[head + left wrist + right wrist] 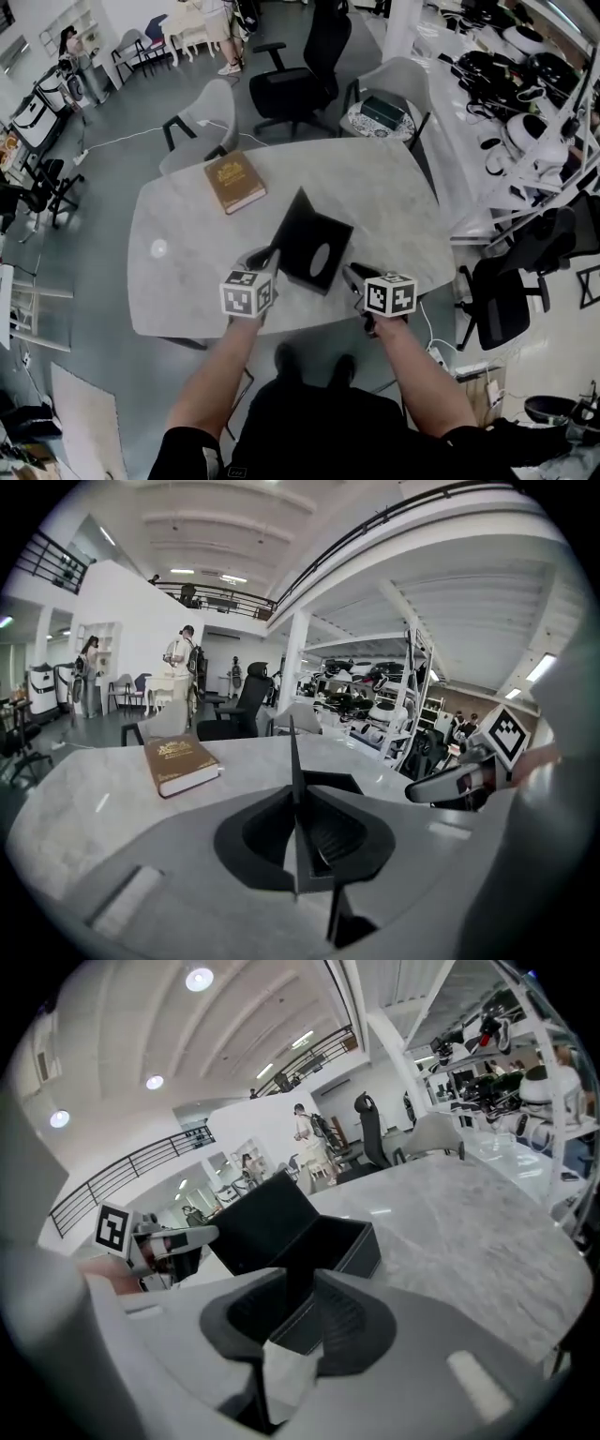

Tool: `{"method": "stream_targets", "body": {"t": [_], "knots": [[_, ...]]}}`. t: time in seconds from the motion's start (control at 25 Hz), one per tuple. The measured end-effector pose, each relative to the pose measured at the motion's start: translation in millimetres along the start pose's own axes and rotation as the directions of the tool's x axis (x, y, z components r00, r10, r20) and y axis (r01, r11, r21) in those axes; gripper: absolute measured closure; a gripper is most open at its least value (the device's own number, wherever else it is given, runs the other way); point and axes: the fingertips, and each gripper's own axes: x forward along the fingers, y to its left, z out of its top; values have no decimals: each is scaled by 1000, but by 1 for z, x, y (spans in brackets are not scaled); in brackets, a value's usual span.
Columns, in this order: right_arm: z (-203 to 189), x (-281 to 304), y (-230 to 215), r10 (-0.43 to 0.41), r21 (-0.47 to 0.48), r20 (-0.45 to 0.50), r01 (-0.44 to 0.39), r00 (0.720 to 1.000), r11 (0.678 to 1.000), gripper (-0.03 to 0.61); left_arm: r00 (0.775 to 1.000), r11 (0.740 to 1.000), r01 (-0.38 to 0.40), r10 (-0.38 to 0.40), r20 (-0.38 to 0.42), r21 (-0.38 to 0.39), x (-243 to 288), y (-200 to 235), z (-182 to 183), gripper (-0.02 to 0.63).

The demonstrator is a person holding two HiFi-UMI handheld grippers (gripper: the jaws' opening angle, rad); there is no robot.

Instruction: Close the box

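One broad table (394, 187) fills the middle: a pale grey top veined like marble, with rounded corners and a faint sheen. On its near half sits the box (322, 265), matte black, rectangular and hard-edged, open, with a pale oval showing inside. Its lid (296, 217) is a thin flat panel that stands up at a tilt from the far-left side. A book (234, 183) lies flat near the far-left edge, apart from the box; it is a brown hardback with gold print on the cover.

At the lid's near-left edge, the left claw (265, 256) has its jaws drawn almost together, and in the left gripper view the thin black panel runs edge-on between them, pinched. Just beside the box's near-right wall, the right claw (351, 279) has its jaws spread and grips nothing.
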Motion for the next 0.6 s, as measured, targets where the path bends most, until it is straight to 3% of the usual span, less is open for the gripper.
{"method": "stream_targets", "body": {"t": [0.2, 0.6], "knots": [[11, -33, -1, 84, -61, 26, -82, 996, 995, 485, 999, 997, -48, 49, -9, 58, 3, -40, 3, 583], [9, -76, -24, 162, -19, 65, -161, 985, 987, 485, 994, 966, -77, 94, -59, 247, 20, -97, -19, 531]]}}
